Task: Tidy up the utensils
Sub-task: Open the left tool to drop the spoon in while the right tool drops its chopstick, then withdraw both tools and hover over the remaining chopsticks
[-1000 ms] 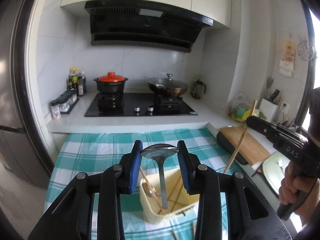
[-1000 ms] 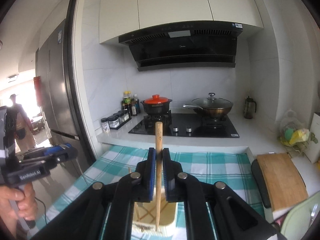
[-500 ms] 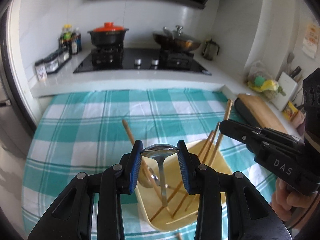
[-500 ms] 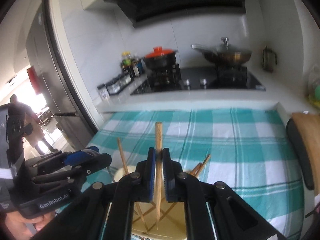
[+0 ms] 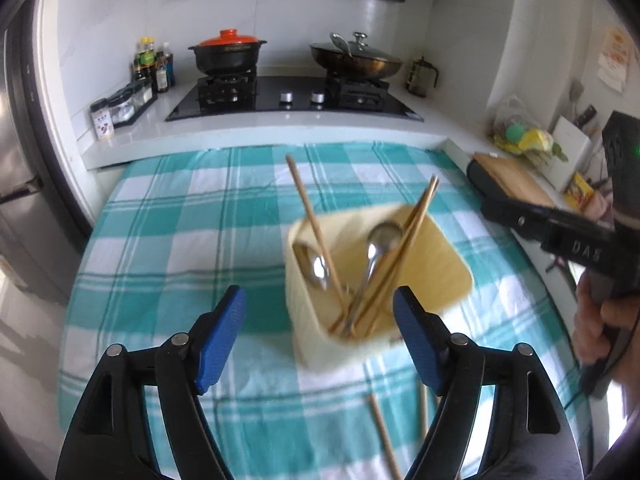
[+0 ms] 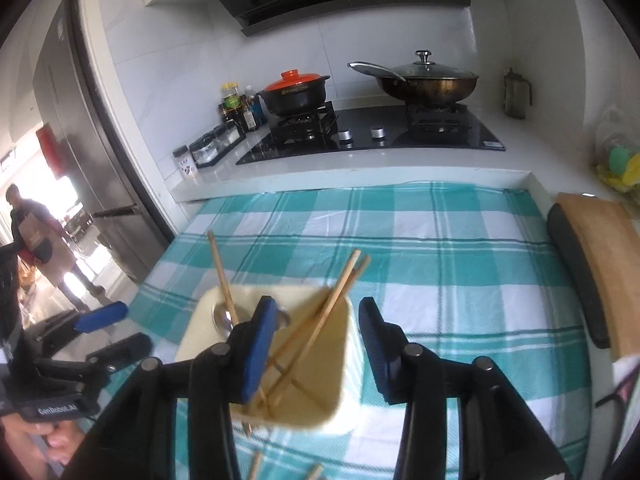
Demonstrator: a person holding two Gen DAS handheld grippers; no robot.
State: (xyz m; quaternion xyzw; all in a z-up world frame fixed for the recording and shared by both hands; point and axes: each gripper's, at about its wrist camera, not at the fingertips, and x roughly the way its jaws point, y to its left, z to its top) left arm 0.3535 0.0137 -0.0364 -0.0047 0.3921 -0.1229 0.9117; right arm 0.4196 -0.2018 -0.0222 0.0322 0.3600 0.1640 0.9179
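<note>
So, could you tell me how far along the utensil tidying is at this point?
Mostly done: two spoons and several chopsticks stand in the yellow holder. Nothing is in hand: the left gripper and right gripper have just been opening their jaws, and both are empty. Left: loose chopsticks on the checked cloth.

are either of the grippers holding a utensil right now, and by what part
Nothing is held. The left gripper and right gripper have just opened, both empty; the spoon and chopsticks sit in the yellow holder.

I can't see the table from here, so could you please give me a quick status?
Both grippers, left and right, open, empty. Spoons and chopsticks in yellow holder. Loose chopsticks on cloth.
</note>
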